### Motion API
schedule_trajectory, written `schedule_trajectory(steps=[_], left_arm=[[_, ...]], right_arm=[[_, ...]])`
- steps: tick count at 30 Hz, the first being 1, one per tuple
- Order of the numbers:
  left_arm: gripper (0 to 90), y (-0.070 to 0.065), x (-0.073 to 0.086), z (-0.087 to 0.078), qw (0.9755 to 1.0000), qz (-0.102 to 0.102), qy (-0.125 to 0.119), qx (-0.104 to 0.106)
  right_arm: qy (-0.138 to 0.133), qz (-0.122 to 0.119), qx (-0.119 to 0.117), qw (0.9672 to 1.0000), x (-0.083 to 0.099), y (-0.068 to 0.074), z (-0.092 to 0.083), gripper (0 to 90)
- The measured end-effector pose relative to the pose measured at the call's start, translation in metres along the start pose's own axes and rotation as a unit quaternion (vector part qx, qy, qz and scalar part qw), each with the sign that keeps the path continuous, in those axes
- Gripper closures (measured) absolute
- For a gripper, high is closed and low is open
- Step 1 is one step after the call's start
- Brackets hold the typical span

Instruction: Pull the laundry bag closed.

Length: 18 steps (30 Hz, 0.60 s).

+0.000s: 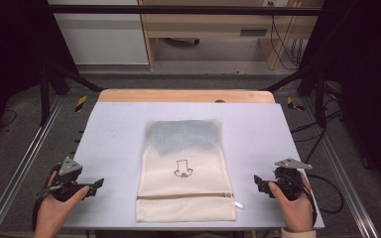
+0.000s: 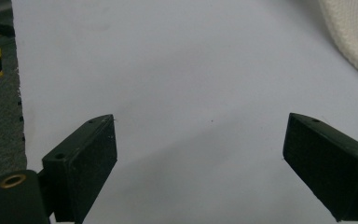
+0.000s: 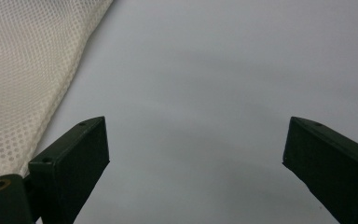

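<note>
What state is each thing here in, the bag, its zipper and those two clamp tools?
Bag: flat on the table, something bluish inside its far end.
Zipper: looks closed, pull at its right end.
Left gripper: open, holding nothing, left of the bag.
Right gripper: open, holding nothing, right of the bag.
</note>
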<state>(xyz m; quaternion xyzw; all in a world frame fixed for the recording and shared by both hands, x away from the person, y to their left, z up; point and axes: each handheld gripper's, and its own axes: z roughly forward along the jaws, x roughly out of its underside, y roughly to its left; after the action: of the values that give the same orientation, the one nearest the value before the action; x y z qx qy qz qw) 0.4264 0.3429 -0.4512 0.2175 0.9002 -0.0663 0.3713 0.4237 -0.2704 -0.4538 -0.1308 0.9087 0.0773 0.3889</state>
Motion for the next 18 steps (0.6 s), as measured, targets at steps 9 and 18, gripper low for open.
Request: schedule_trajectory(steps=[9, 18], left_arm=[[8.1, 0.000, 0.003, 0.013, 0.9993, 0.013, 0.036, -0.001], [6.6, -0.007, 0.006, 0.015, 0.9979, 0.028, 0.058, -0.008]], right_arm=[[0.029, -0.010, 0.002, 0.9995, 0.003, 0.003, 0.010, 7.4], [0.058, -0.023, -0.007, 0.9981, 0.010, 0.009, 0.015, 7.1]])
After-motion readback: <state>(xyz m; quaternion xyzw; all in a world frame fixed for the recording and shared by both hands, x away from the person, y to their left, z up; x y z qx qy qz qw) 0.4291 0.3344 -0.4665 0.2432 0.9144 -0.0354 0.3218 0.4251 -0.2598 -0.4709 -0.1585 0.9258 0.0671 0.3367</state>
